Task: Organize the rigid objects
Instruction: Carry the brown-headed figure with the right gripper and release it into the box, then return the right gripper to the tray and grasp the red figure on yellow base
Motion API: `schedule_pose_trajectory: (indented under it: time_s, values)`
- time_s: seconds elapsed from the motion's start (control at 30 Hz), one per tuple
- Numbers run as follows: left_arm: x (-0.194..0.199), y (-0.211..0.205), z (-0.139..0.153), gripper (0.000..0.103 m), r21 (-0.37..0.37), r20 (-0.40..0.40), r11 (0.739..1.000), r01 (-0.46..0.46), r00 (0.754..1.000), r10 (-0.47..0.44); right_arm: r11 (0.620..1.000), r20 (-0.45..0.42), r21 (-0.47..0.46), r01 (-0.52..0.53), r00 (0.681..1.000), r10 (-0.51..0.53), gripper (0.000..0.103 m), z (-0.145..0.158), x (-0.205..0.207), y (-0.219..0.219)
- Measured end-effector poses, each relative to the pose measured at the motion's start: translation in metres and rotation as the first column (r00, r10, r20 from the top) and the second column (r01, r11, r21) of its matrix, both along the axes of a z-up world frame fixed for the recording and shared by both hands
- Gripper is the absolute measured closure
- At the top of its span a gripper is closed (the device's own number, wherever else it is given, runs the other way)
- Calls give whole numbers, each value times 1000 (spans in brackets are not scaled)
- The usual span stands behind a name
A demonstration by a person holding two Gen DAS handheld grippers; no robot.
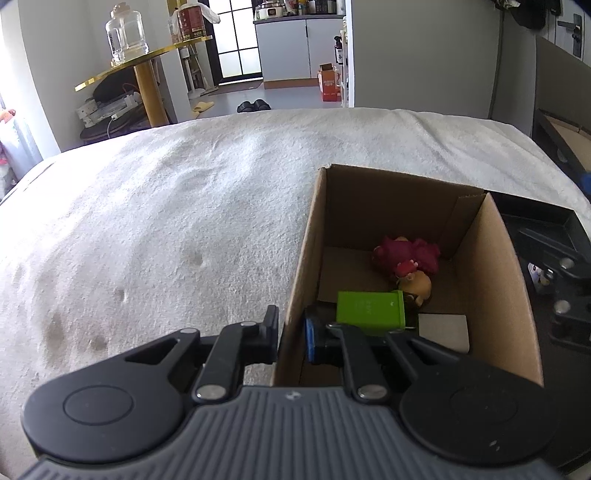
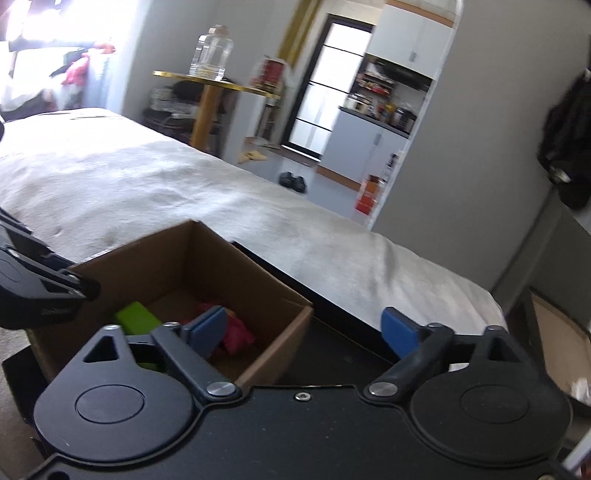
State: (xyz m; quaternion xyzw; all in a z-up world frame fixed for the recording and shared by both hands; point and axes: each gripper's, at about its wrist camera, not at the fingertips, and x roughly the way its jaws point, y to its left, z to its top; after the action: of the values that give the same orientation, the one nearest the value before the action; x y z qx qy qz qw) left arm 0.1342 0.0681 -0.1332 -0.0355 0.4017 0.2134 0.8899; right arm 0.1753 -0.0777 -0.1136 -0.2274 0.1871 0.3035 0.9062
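Left gripper is clamped on the near left wall of the box, one finger outside the cardboard and the blue-padded finger inside. Right gripper stands wide open with nothing between its blue pads, its left finger over the box's right corner and its right finger over the black tray beside the box. No earlier view is on hand to compare with. Inside the box lie a green block, a red and pink plush toy, a small brown figure just beside the toy, and a white card on the floor at the near right. The green block is nearest the clamped wall, the toy toward the far right corner. Box and tray sit on a white blanket covering the bed. Beyond the bed stands a gold table bearing a glass jar.
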Motion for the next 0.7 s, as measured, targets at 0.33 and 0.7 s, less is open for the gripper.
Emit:
schedule_pose_trajectory:
  time_s: [0.33, 0.7]
  values:
    - [4, -10, 10, 57, 42, -9, 999, -8, 1000, 8, 994, -73, 39, 102, 992, -99, 10, -9, 7, -34]
    - [13, -20, 12, 50, 83, -24, 997, -3, 1000, 6, 981, -150, 46, 191, 972, -182, 0, -22, 17, -62]
